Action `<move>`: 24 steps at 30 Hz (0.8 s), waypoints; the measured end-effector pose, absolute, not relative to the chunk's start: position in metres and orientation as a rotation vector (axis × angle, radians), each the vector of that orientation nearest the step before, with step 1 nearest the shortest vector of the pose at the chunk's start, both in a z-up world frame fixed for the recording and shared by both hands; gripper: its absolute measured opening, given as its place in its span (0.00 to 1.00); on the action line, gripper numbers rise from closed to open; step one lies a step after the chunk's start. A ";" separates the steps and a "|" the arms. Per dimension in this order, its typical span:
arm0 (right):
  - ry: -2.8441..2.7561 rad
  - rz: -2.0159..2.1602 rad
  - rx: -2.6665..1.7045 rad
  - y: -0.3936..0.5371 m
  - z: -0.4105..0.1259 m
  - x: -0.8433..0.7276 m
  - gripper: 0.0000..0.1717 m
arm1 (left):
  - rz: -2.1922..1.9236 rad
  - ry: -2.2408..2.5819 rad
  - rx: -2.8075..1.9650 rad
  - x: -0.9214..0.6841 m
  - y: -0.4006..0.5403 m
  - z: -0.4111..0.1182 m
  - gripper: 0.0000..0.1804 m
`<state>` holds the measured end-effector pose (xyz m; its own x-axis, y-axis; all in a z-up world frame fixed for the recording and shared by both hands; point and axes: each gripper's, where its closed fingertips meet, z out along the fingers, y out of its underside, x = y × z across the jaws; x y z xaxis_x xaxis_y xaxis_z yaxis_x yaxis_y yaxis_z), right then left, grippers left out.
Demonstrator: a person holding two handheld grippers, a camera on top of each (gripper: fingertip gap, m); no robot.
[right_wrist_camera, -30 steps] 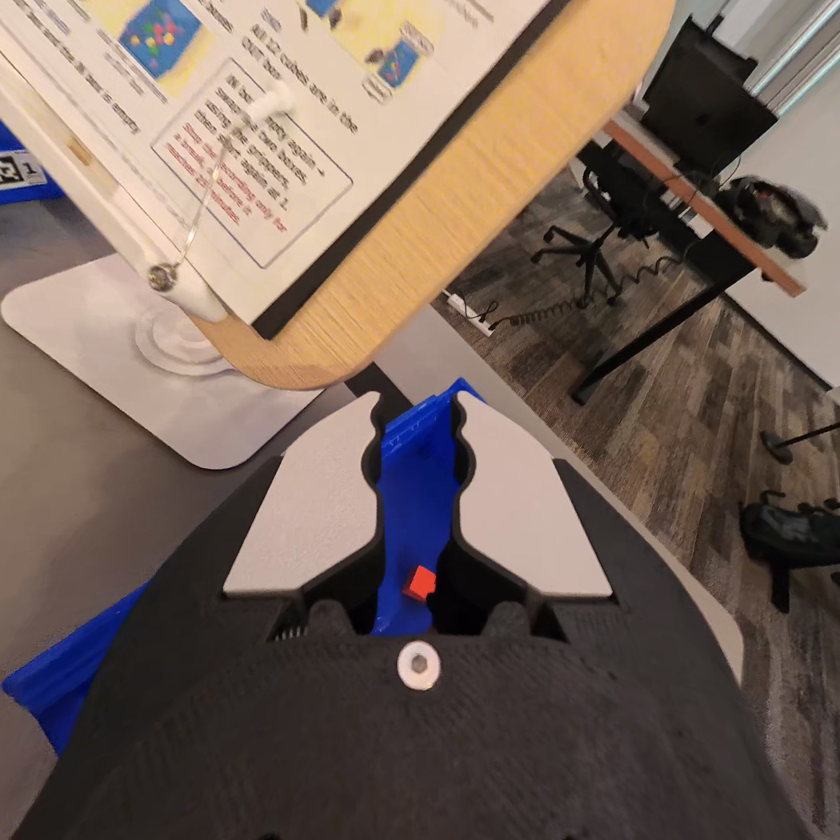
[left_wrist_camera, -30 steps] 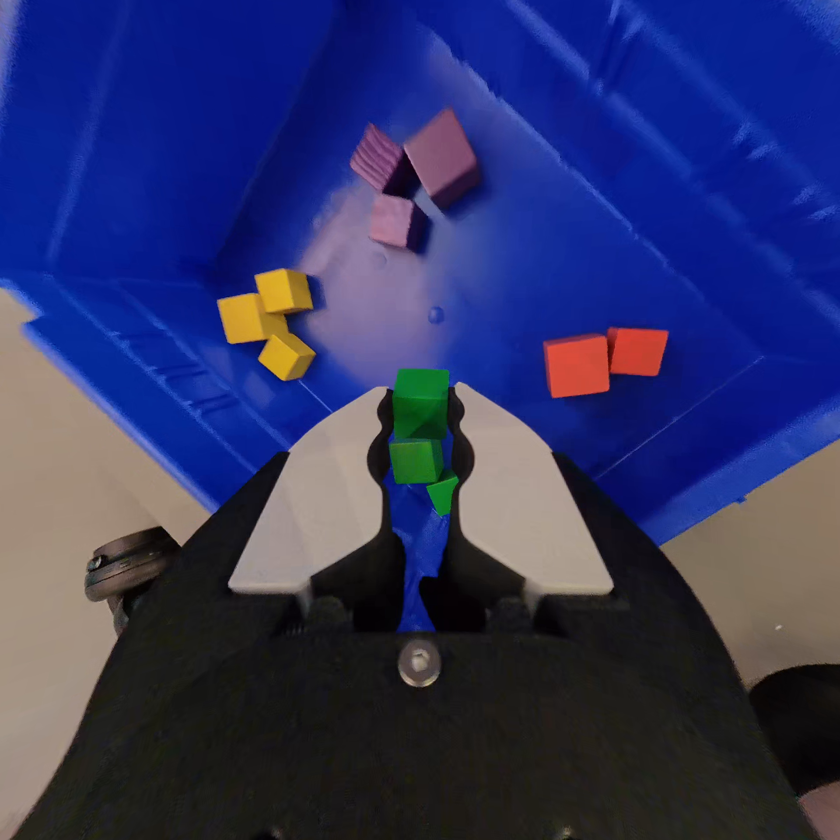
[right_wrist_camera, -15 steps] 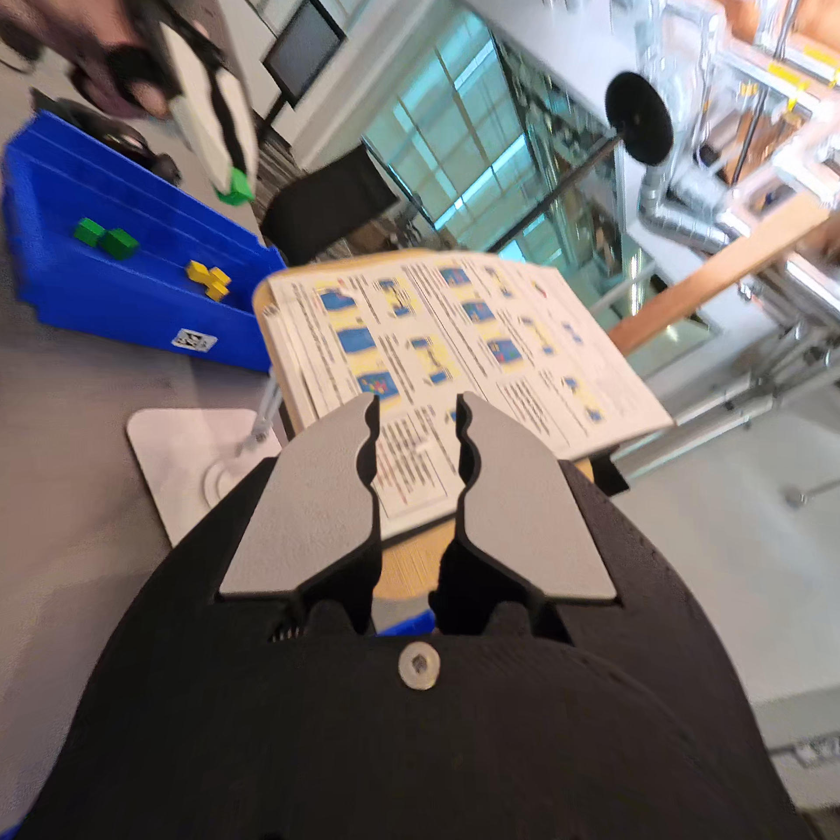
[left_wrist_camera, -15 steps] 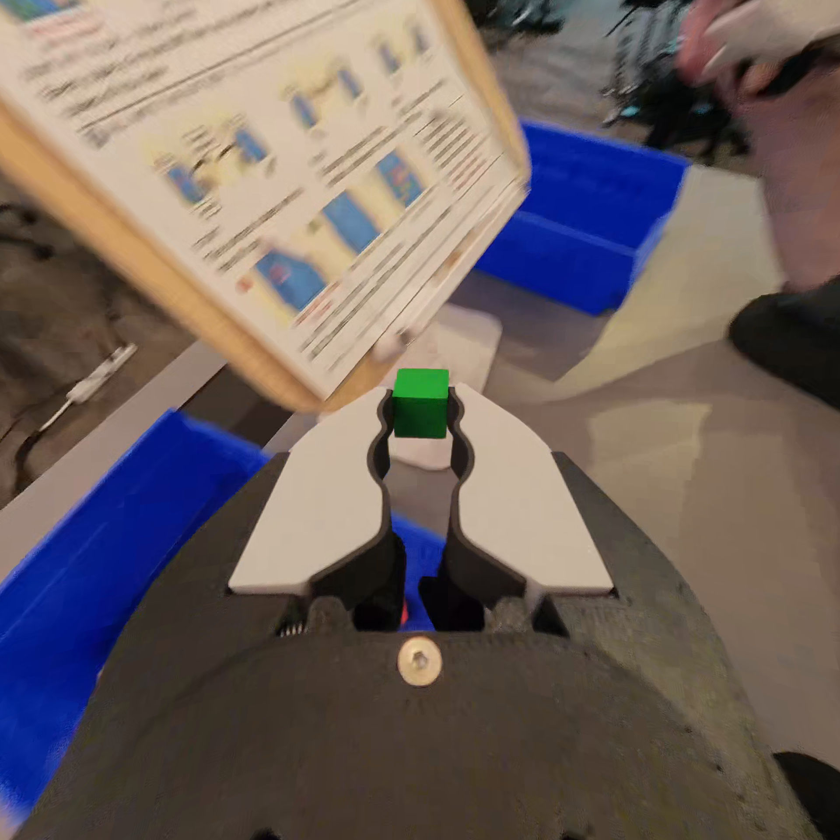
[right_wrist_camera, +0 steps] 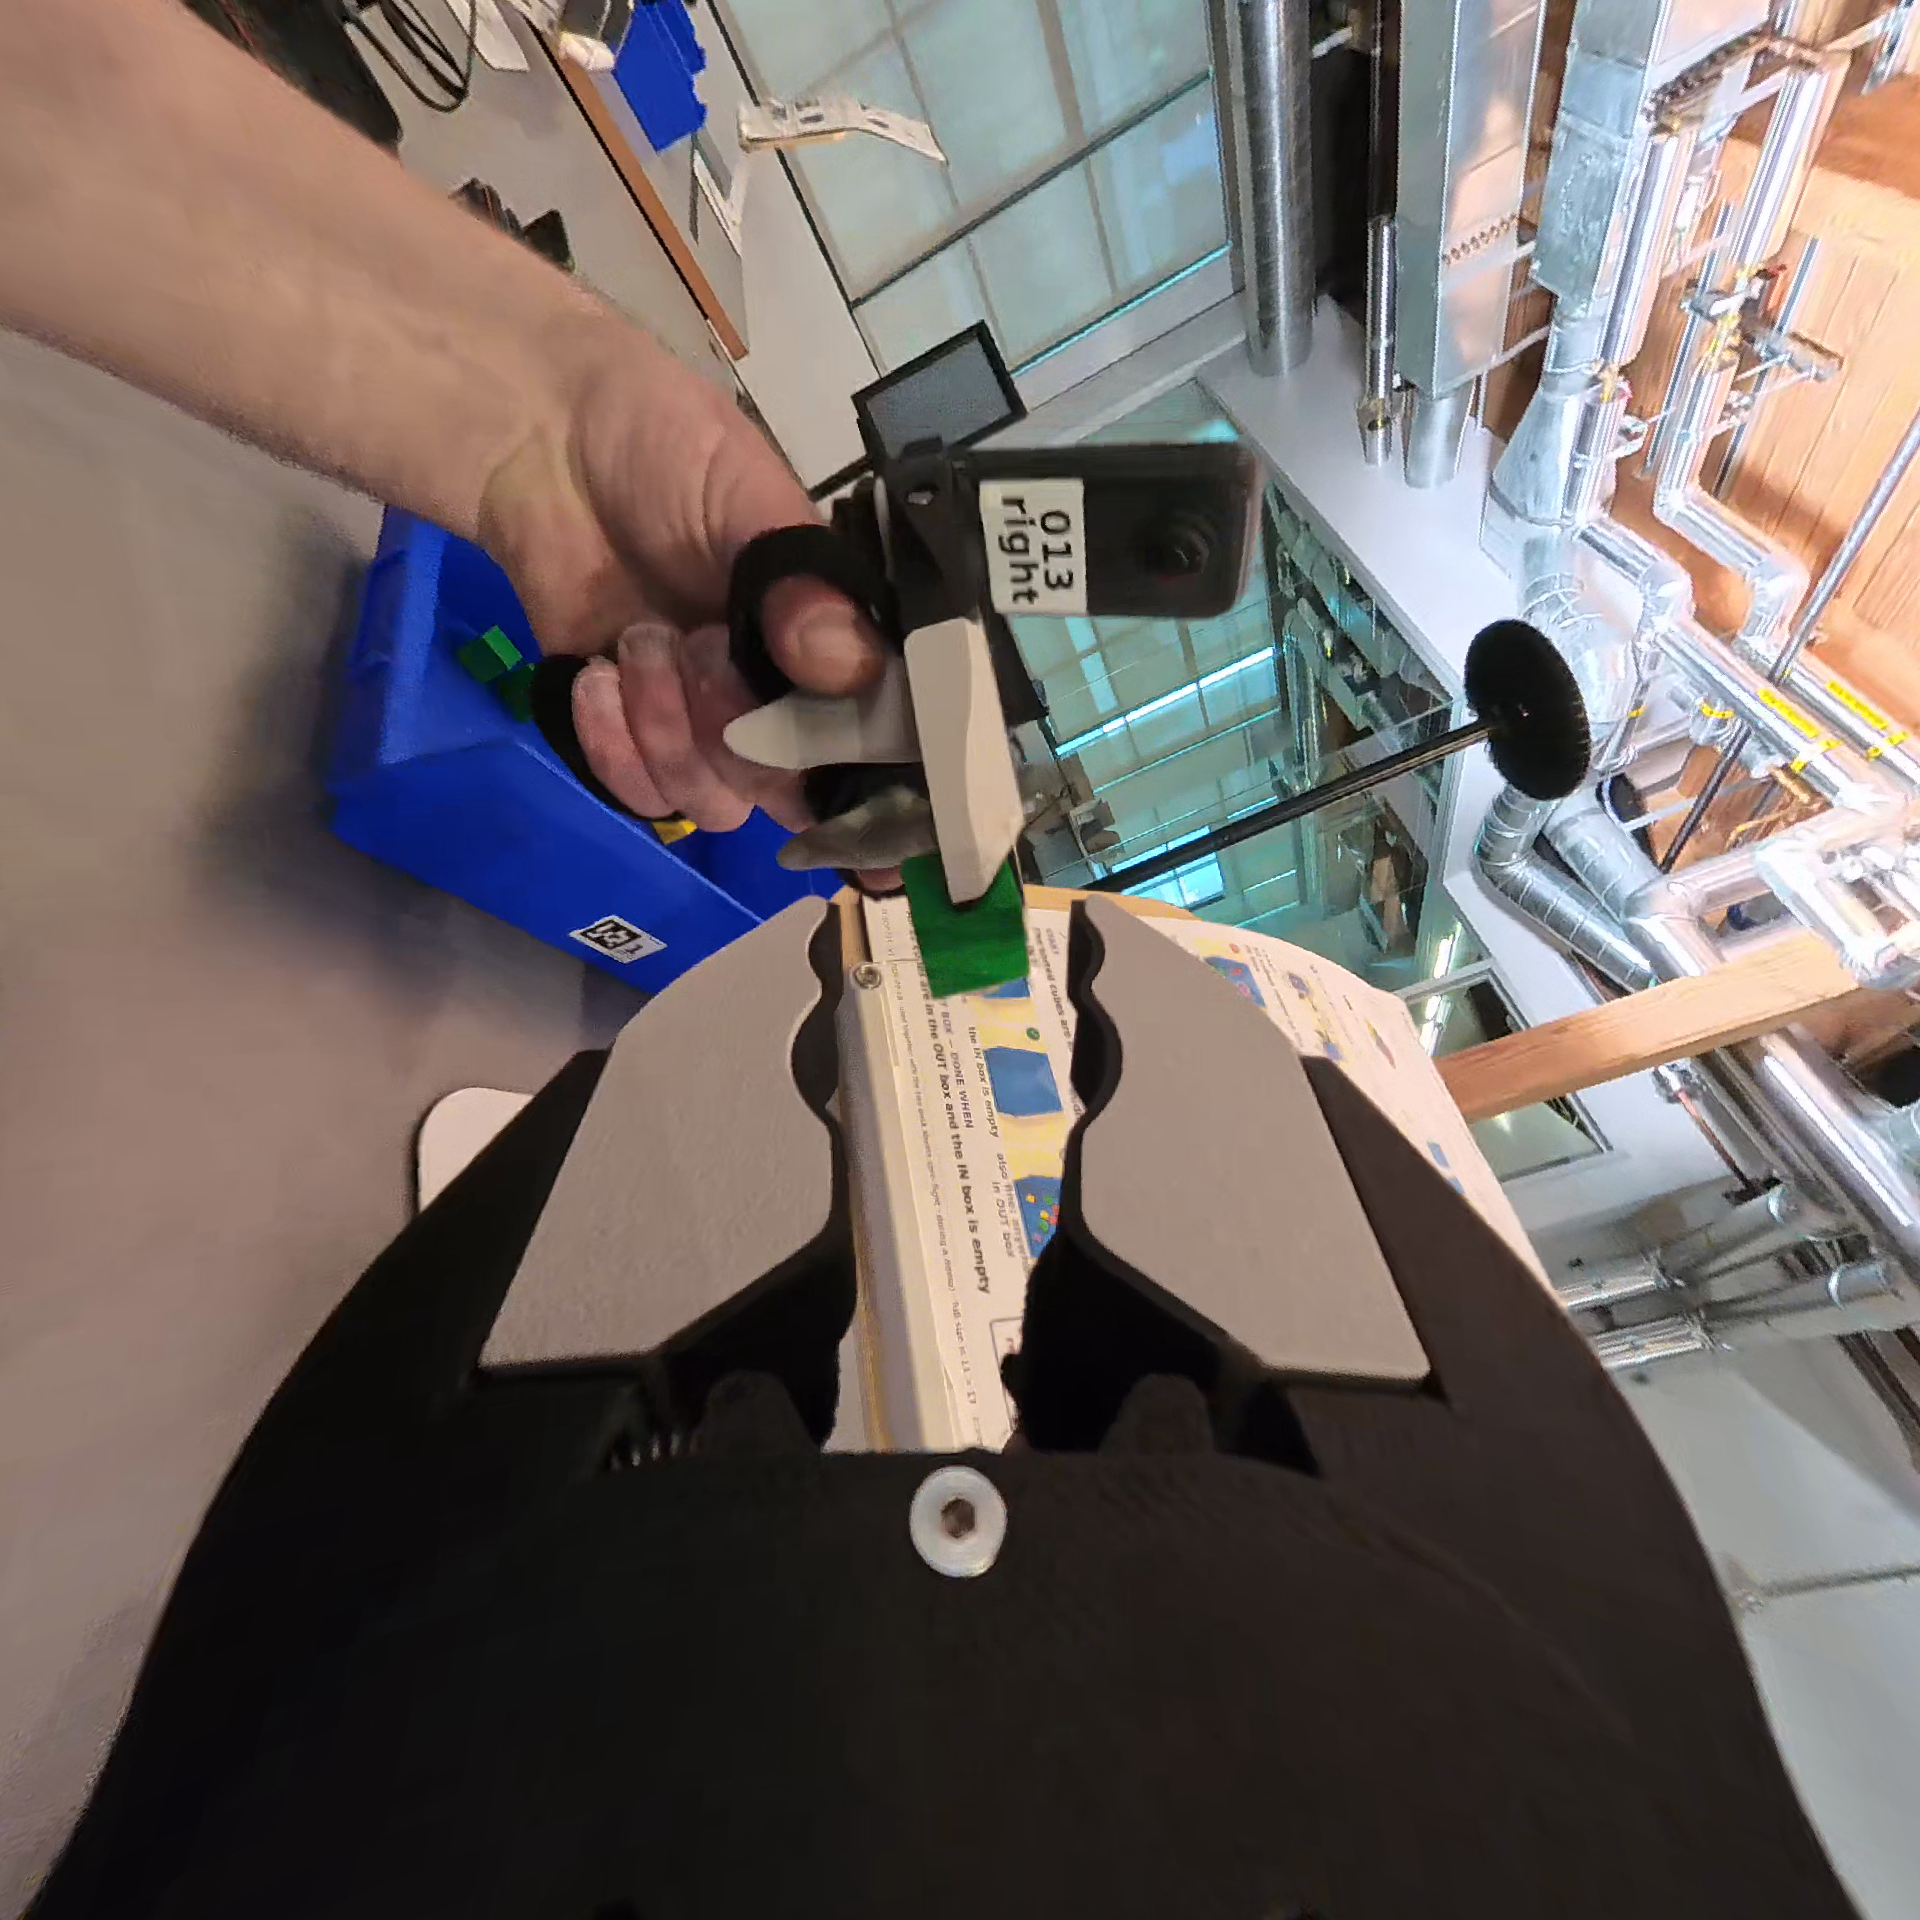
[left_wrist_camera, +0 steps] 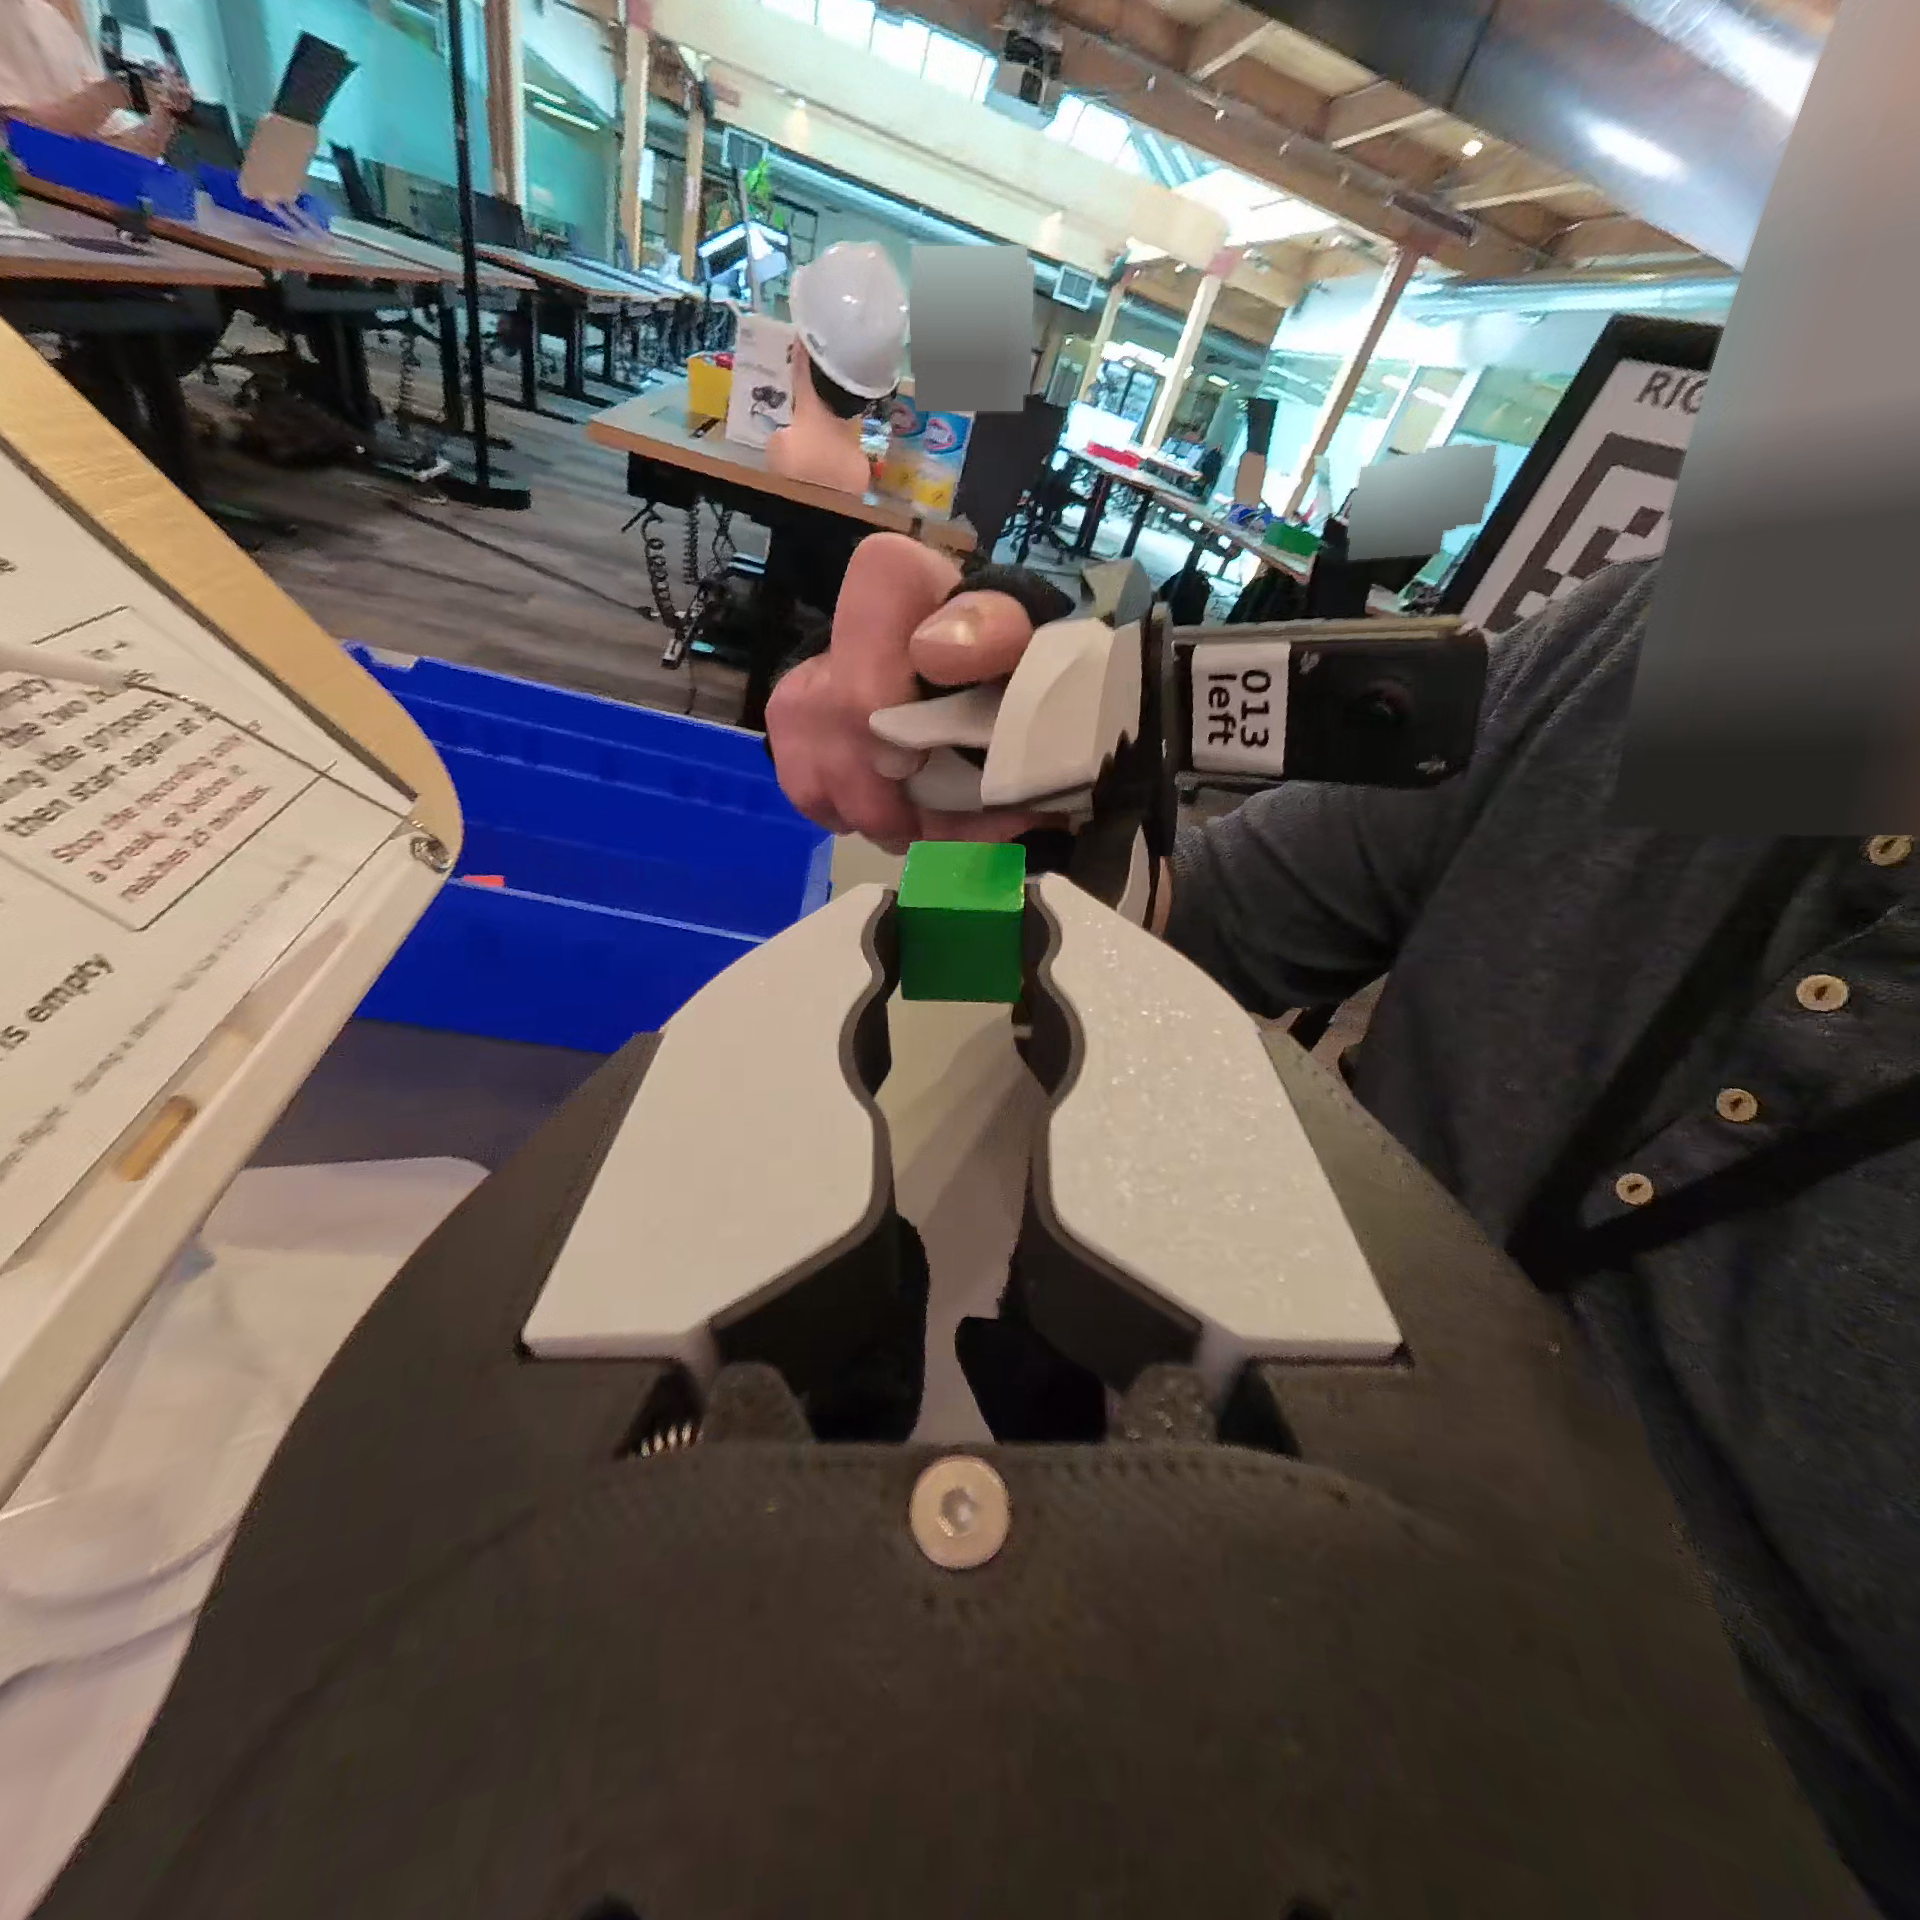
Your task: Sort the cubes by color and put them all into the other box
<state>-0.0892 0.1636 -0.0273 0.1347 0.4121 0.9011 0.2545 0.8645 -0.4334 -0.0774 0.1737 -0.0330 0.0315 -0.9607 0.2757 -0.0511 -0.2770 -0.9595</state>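
one green cube pinched by left fingers, right fingers apart

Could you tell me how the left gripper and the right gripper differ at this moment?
The left gripper is shut on a green cube, its pads pressed on both sides of it; the right gripper holds nothing. The left gripper's jaws stand narrow, set by the cube; the right gripper's stand wider apart, open around the cube without touching it. Both have grey fingers on a black body and point toward each other.
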 end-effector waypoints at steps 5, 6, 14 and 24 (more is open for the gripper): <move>-1.446 0.132 -0.542 0.157 -0.029 -0.096 0.21 | -1.441 1.105 -1.425 -0.068 0.165 -0.033 0.13; -1.439 0.130 -0.543 0.157 -0.029 -0.097 0.20 | -1.452 1.107 -1.419 -0.066 0.164 -0.033 0.12; -1.417 0.103 -0.515 0.155 -0.026 -0.096 0.15 | -1.534 1.130 -1.393 -0.063 0.157 -0.034 0.13; -1.463 0.073 -0.489 0.153 -0.029 -0.093 0.15 | -1.608 1.160 -1.383 -0.061 0.148 -0.034 0.12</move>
